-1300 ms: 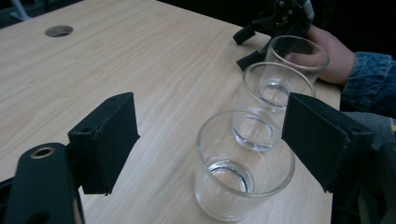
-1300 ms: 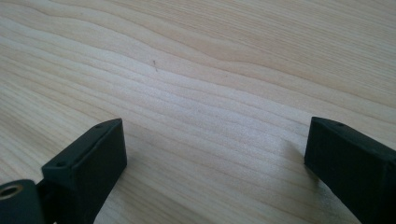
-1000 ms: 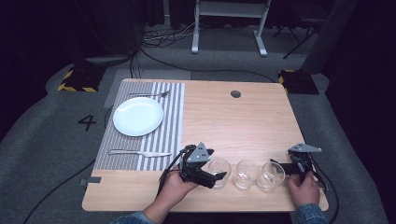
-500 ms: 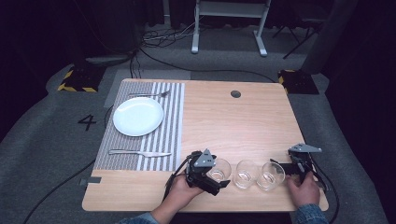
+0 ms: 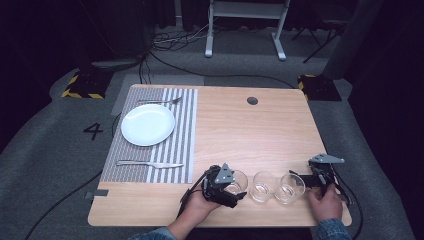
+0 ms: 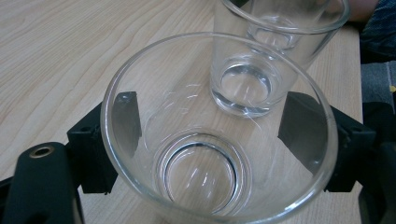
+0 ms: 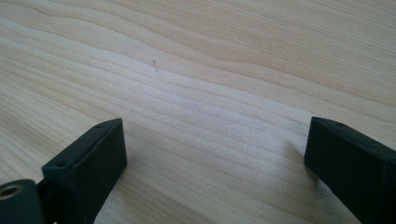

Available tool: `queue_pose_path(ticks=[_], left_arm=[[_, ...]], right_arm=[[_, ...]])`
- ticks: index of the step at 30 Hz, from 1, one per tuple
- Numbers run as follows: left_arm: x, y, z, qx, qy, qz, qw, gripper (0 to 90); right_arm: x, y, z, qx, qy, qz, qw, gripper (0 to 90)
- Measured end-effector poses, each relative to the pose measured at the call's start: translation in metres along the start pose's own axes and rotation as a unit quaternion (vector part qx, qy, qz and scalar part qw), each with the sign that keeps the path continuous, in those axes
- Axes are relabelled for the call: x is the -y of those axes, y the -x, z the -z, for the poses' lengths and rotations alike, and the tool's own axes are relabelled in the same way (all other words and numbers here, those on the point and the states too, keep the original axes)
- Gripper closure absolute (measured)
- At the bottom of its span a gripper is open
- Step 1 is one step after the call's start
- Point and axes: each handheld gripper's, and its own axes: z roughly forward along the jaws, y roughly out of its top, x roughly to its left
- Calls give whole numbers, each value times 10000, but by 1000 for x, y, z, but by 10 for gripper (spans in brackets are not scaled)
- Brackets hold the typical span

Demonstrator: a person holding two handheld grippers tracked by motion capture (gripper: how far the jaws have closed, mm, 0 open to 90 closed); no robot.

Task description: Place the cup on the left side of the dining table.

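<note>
At the left of the worktop [image 5: 250,135] a striped placemat [image 5: 182,150] runs from the far edge toward the near one. It carries a fork [image 5: 160,101], a white plate [image 5: 148,124] and a knife [image 5: 150,163], so the setting lies away to the left and farther back from your hands. Three clear glasses stand upright in a row along the near edge. Your left claw [image 5: 232,184] comes in low and roughly level around the left glass [image 6: 201,177]. Its jaws have just been closing with that glass between them. In the left gripper view the two black pads show through the wall on opposite sides of the lower body and look pressed against it, so count this as a grip on the left glass. What the coming move turns on is the neighbour. The middle glass [image 5: 263,186] stands just beside the held one on its right, and whether the two touch cannot be told. The held glass's long axis is vertical, so by my judgement you should lift it straight up before carrying it left. Next along is the right glass [image 5: 290,188]. Your right claw [image 5: 312,181] rests just beyond it near the near right corner, jaws spread wide over bare wood and holding nothing.
</note>
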Motion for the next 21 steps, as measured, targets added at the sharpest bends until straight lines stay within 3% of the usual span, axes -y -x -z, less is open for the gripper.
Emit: queue_pose_path(ticks=[15,21], left_arm=[[1,2,-3,23,79,-59,9999,190],[-2,2,-2,60,-2,-52,10000,191]], right_arm=[[0,0,0,0,0,-1,10000,61],[0,0,0,1,-1,1,10000,61]])
